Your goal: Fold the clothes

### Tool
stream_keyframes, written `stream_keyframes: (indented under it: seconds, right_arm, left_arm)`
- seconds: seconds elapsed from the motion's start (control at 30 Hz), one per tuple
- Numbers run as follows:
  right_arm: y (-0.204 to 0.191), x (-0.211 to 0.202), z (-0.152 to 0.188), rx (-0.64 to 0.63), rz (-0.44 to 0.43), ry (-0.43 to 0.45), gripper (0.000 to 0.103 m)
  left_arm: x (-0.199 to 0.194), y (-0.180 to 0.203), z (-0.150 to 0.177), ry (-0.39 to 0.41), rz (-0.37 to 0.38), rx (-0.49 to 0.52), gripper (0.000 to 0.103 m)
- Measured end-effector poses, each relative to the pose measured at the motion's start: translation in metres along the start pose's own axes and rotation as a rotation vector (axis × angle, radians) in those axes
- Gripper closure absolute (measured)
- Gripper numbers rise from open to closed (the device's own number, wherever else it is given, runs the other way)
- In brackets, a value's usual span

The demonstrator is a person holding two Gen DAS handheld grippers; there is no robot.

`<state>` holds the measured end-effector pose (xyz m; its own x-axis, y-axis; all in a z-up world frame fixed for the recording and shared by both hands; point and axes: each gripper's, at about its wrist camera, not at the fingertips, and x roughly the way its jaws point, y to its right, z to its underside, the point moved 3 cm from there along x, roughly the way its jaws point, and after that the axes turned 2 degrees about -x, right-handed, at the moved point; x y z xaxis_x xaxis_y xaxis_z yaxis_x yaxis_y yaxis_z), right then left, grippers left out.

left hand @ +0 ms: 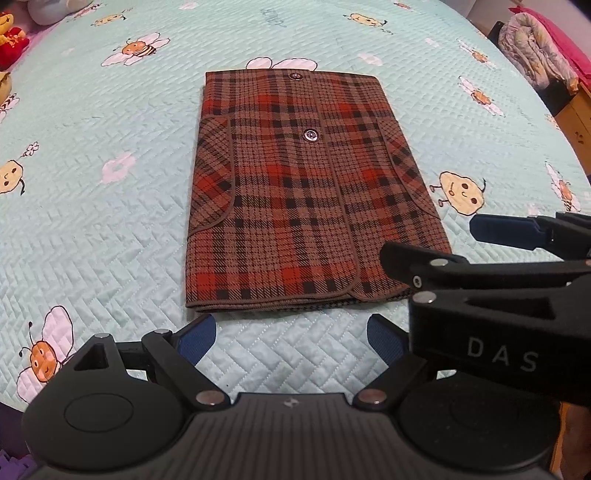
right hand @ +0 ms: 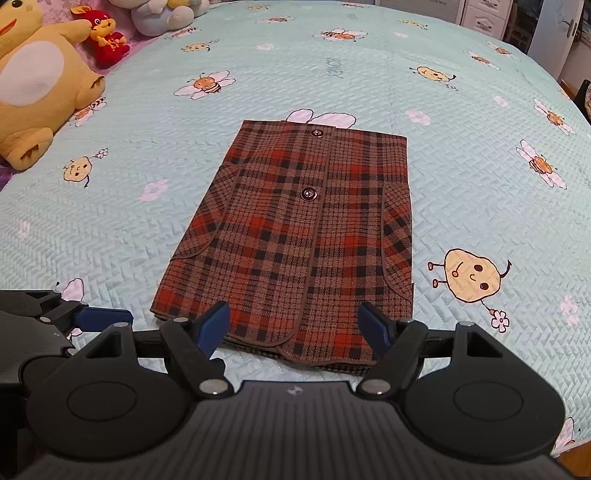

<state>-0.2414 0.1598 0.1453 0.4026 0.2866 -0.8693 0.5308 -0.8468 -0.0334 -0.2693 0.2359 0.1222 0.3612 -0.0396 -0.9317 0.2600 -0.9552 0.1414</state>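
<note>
A brown and red plaid garment [left hand: 295, 192] with two buttons lies folded into a neat rectangle on the bed, also in the right wrist view [right hand: 306, 236]. My left gripper [left hand: 291, 338] is open just in front of the garment's near edge, nothing between its blue pads. My right gripper [right hand: 295, 325] is open too, hovering over the garment's near hem with empty fingers. The right gripper's body [left hand: 498, 295] crosses the right side of the left wrist view. The left gripper's fingertip [right hand: 107, 317] shows at the lower left of the right wrist view.
The light green quilted bedspread [left hand: 110, 229] with bee and flower prints covers the bed. Plush toys [right hand: 44, 74] sit at the far left. A pile of clothing [left hand: 535, 55] and wooden furniture stand beyond the bed's right edge. White drawers [right hand: 484, 14] are at the far right.
</note>
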Motion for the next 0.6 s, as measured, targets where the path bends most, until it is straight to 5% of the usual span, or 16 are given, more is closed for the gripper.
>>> stream_keyframes:
  seconds: [0.13, 0.3, 0.4, 0.5, 0.6]
  right_arm:
    - [0.001, -0.005, 0.006, -0.011, -0.013, 0.018, 0.027]
    - [0.025, -0.013, 0.033, -0.057, -0.026, 0.171, 0.027]
    - [0.039, -0.017, 0.049, -0.085, -0.033, 0.266, 0.027]
    - [0.051, -0.016, 0.074, -0.179, 0.019, 0.364, 0.027]
    - [0.052, -0.006, 0.106, -0.372, 0.116, 0.456, 0.027]
  left_arm:
    - [-0.003, -0.002, 0.006, 0.018, 0.026, -0.008, 0.011]
    - [0.001, -0.028, 0.019, 0.089, 0.135, -0.093, 0.011]
    - [0.004, -0.052, 0.038, 0.233, 0.196, -0.148, 0.015]
    - [0.003, -0.063, 0.063, 0.464, 0.06, -0.012, 0.02]
    - [0.012, -0.046, 0.093, 0.627, -0.217, 0.349, 0.02]
